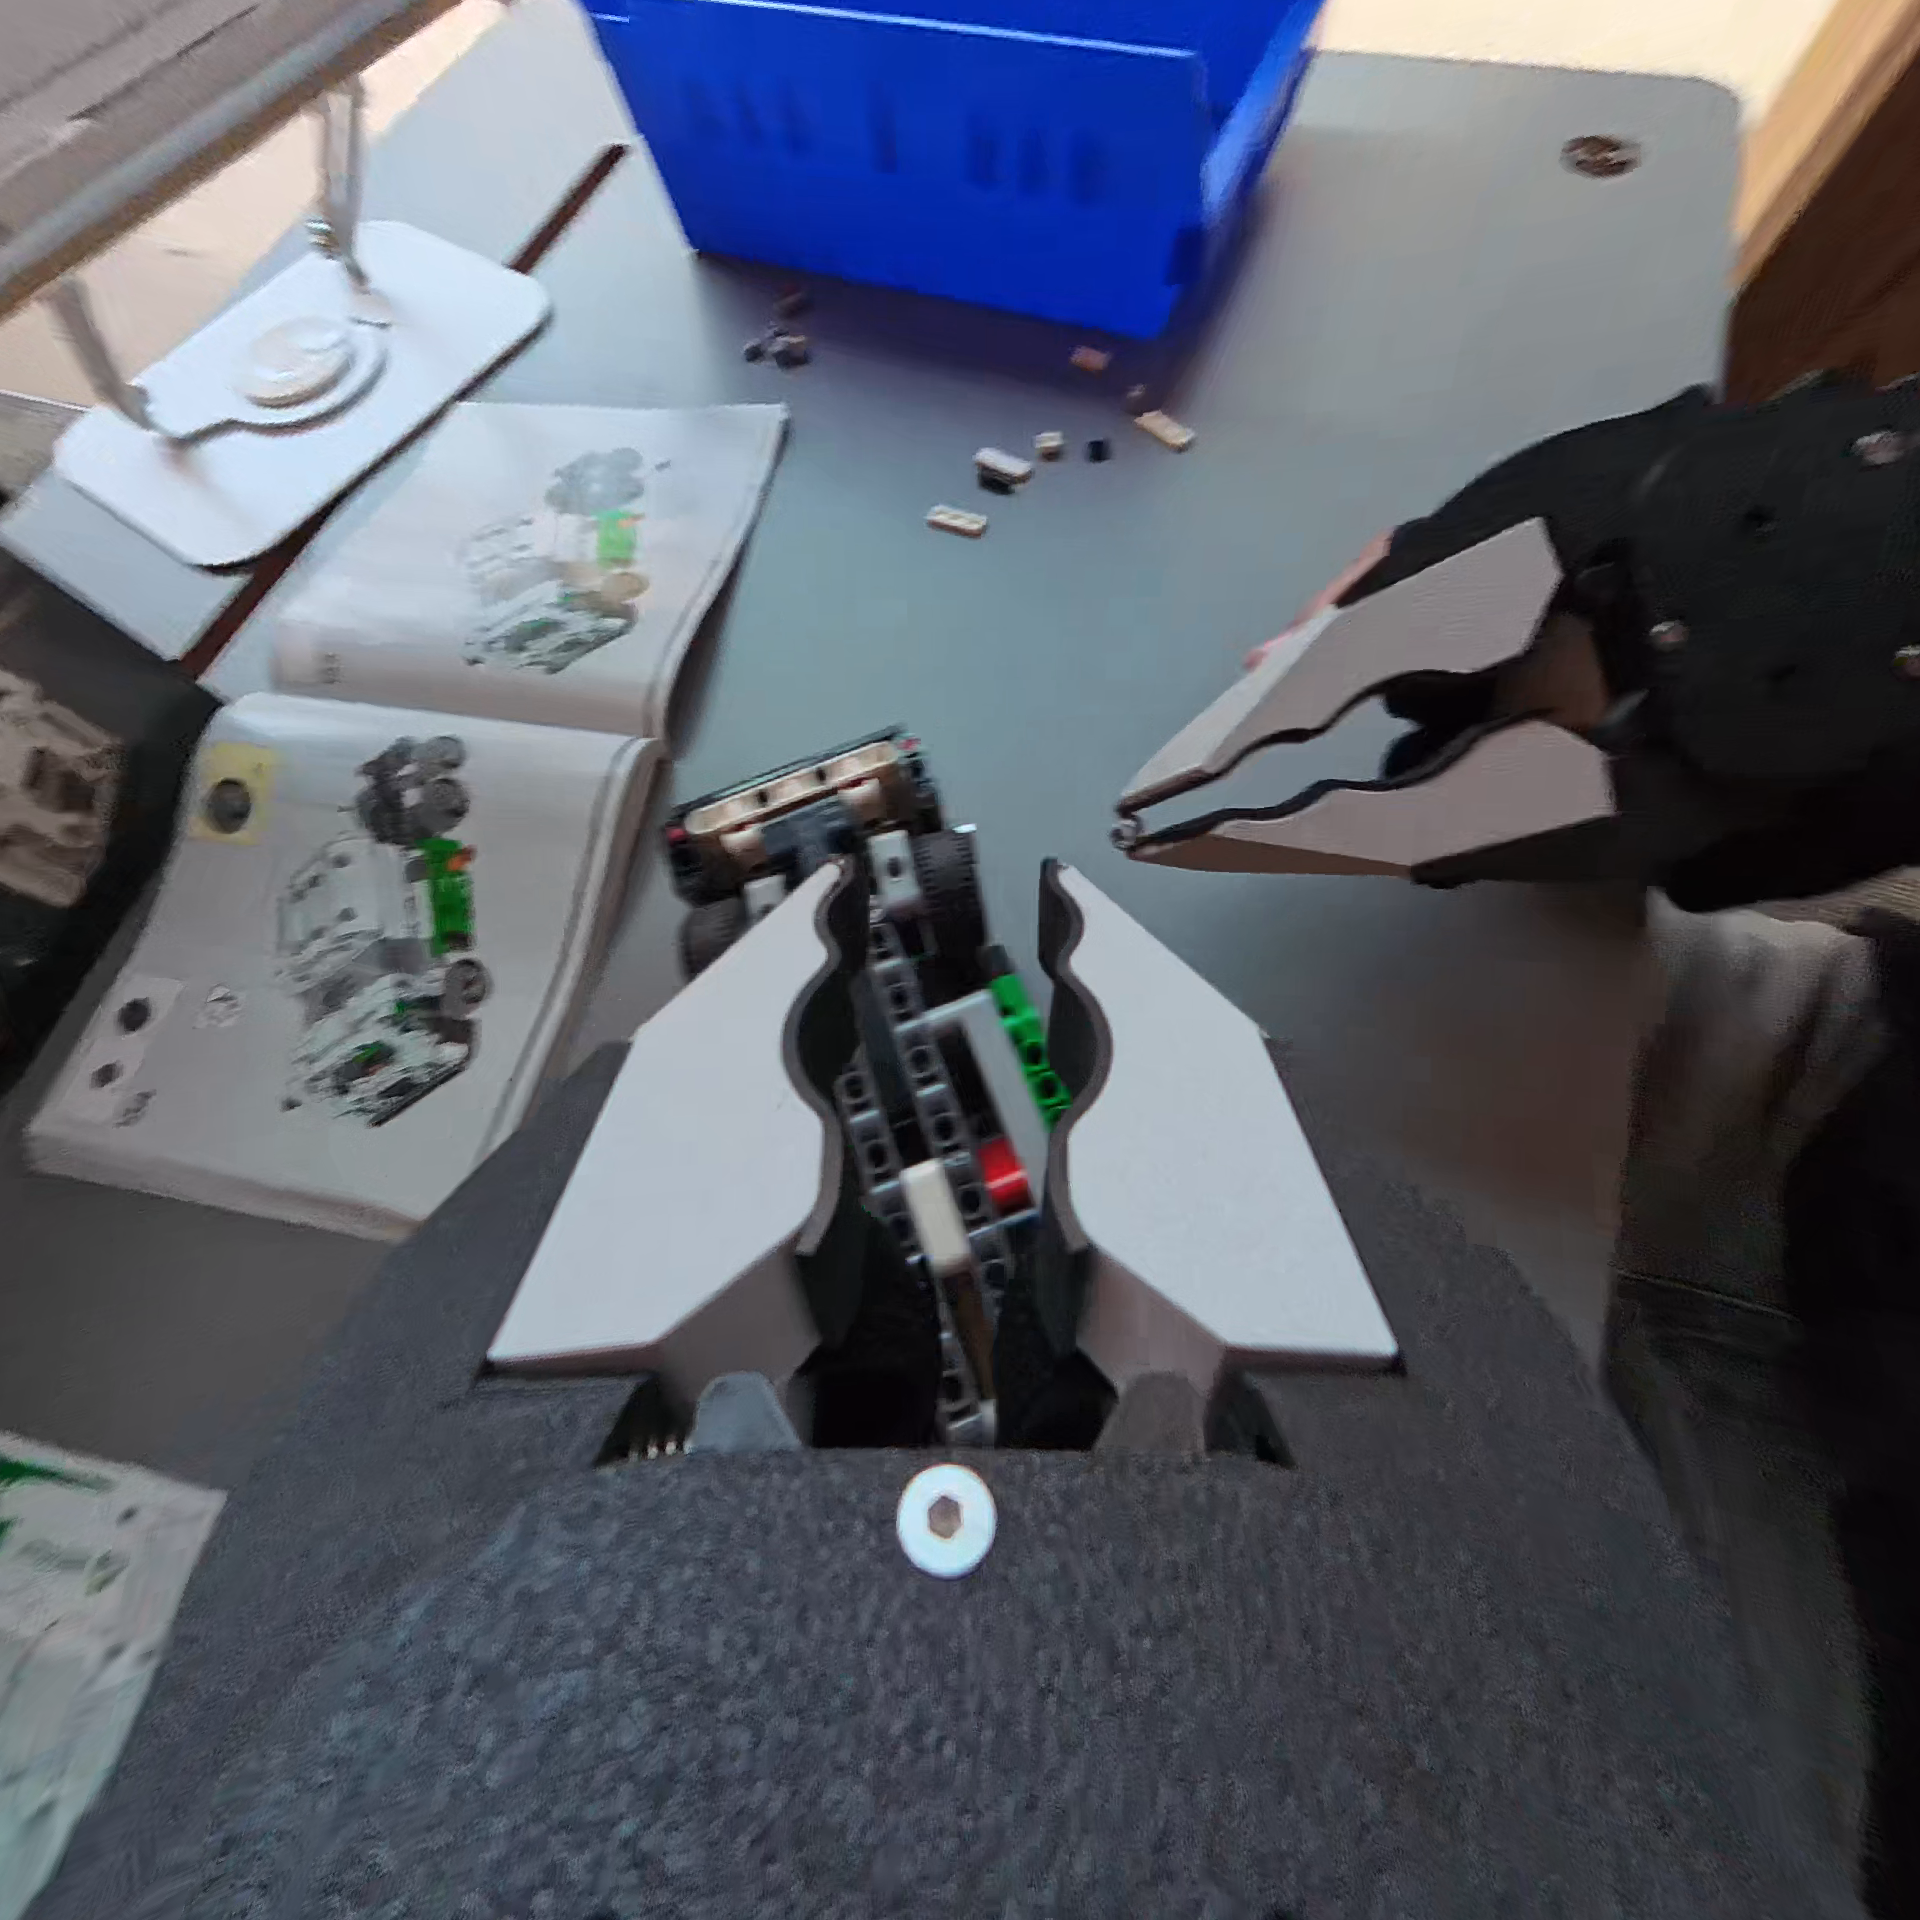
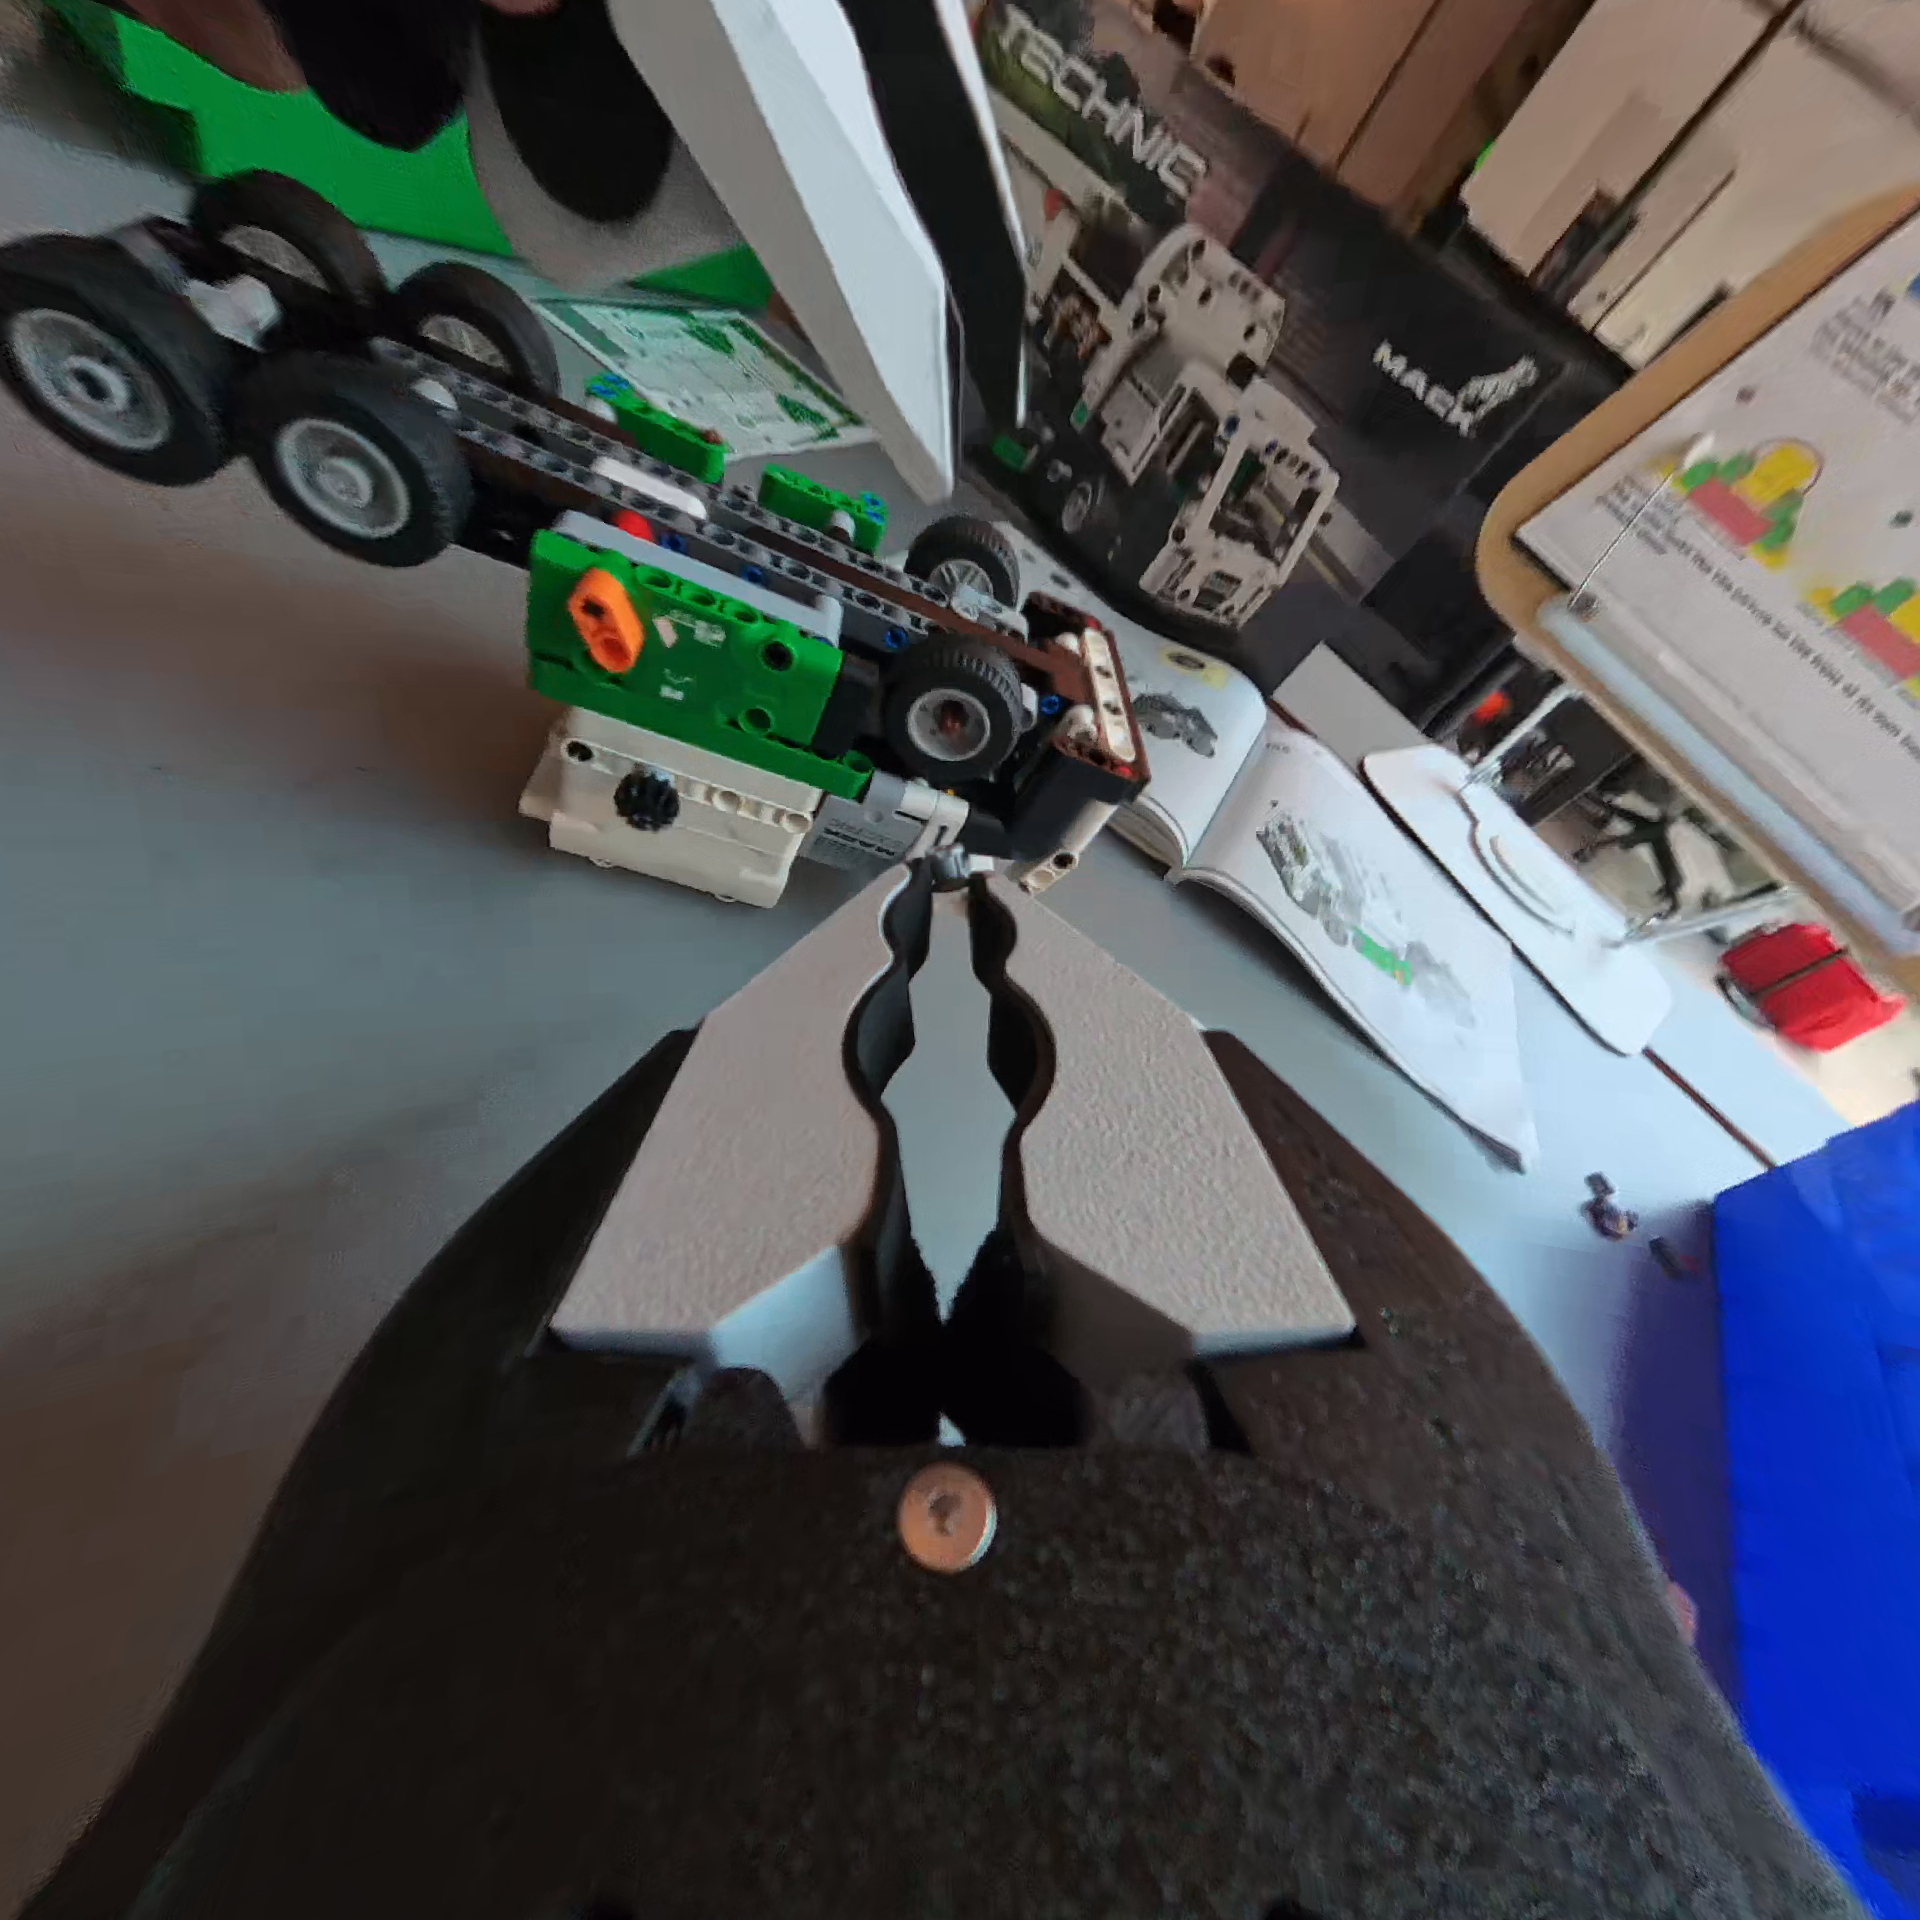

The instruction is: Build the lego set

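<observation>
The part-built lego truck [image 1: 914, 1081] has a grey beam chassis, green and red parts and black wheels. It lies tipped on its side on the dark table in the right wrist view [image 2: 675, 655], with its white block against the tabletop. My left gripper [image 1: 945, 883] is shut on the chassis, one finger on each side. One of its fingers [image 2: 831, 208] comes down from above in the right wrist view. My right gripper [image 2: 948, 878] is shut on a small grey piece [image 2: 950, 862], right by the truck's front end. It also shows in the left wrist view [image 1: 1127, 831].
A blue bin [image 1: 935, 156] stands at the back of the table [image 1: 1351, 364], with loose small pieces [image 1: 997, 468] in front of it. An open instruction booklet [image 1: 364, 935] and a white stand base [image 1: 301, 384] lie to the left. The set's box [image 2: 1247, 364] stands beyond the truck. My right fingertips sit around 7 cm from my left ones.
</observation>
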